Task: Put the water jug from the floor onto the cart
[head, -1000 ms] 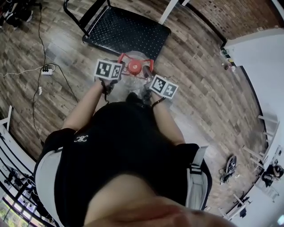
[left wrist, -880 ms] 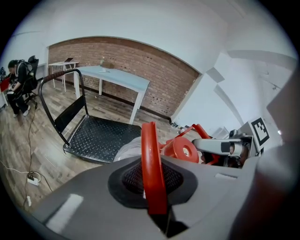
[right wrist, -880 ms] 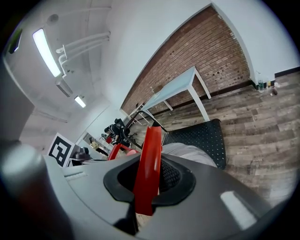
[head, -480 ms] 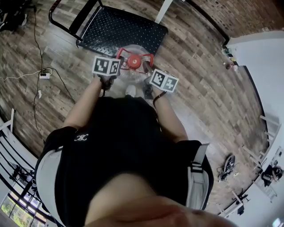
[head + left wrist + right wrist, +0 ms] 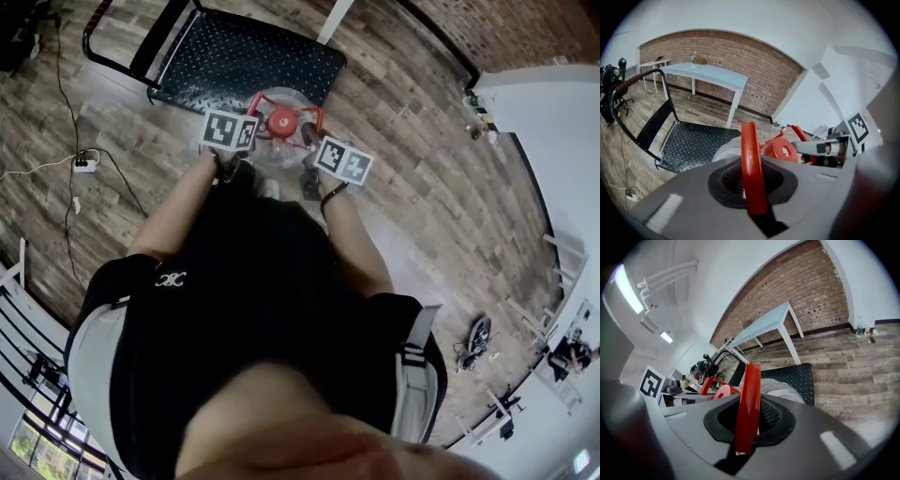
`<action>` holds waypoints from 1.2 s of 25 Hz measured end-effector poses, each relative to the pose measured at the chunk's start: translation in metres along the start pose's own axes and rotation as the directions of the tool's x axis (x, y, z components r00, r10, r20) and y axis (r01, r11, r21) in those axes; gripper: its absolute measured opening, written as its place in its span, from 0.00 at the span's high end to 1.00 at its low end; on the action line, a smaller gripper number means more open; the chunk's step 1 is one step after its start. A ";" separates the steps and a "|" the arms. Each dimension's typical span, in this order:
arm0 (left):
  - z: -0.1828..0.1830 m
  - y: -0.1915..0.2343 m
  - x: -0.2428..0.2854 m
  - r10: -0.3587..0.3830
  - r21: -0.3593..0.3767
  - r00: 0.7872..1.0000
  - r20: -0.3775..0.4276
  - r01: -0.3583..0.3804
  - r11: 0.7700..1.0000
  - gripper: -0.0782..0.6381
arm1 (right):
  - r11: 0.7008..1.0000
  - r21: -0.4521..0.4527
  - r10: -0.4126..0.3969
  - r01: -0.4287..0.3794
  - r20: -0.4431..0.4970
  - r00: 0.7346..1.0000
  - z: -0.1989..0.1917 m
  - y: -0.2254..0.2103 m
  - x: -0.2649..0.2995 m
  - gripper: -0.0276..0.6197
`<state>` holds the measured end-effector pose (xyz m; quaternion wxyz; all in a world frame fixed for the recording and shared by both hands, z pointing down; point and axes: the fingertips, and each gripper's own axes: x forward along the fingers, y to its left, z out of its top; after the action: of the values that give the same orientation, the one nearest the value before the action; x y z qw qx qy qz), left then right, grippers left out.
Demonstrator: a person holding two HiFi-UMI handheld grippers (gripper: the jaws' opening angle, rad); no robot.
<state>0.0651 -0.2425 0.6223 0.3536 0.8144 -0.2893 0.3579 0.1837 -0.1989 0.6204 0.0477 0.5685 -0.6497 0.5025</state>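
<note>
Red handle [image 5: 751, 154] of water jug [image 5: 277, 152] clamped in left gripper [image 5: 752, 180] and right gripper [image 5: 746, 420], beside cart [image 5: 244, 66].

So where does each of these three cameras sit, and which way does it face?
Head view: on the person's head, looking steeply down at the jug and cart; chest, both forearms, left gripper and right gripper show.
Left gripper view: on the left gripper, looking along its fingers, shut on the jug's red handle, toward cart and table; the right gripper shows at right.
Right gripper view: on the right gripper, shut on the handle, facing cart and table; the left gripper shows at left.
Shared: all three show jug and cart.
</note>
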 end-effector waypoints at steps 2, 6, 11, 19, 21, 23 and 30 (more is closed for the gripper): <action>0.006 0.005 0.011 -0.016 0.015 1.000 -0.022 0.017 1.000 0.85 | 0.999 0.041 -0.016 0.016 -0.002 1.000 0.005 -0.007 0.008 0.88; 0.018 0.015 0.030 -0.038 0.029 0.997 -0.072 0.040 0.999 0.85 | 0.995 0.077 -0.056 0.057 -0.018 0.998 0.012 -0.019 0.024 0.88; 0.029 0.037 0.050 -0.056 0.034 0.991 -0.118 0.061 0.998 0.85 | 0.990 0.102 -0.096 0.099 -0.033 0.995 0.021 -0.024 0.048 0.88; 0.034 0.071 0.082 -0.056 0.040 0.980 -0.193 0.065 0.997 0.84 | 0.979 0.131 -0.149 0.159 -0.081 0.985 0.025 -0.036 0.087 0.88; 0.035 0.077 0.092 -0.061 0.046 0.975 -0.211 0.072 0.996 0.84 | 0.975 0.133 -0.166 0.177 -0.094 0.982 0.026 -0.041 0.096 0.88; 0.037 0.081 0.101 -0.068 0.048 0.973 -0.223 0.080 0.996 0.84 | 0.971 0.134 -0.185 0.198 -0.103 0.977 0.026 -0.047 0.104 0.88; 0.031 0.084 0.121 -0.086 0.057 0.960 -0.266 0.105 0.993 0.82 | 0.958 0.132 -0.239 0.255 -0.124 0.963 0.023 -0.066 0.117 0.88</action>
<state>0.0858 -0.3422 0.7335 0.3767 0.7846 -0.1874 0.4554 0.2065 -0.2856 0.7228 0.1027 0.6197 -0.5311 0.5686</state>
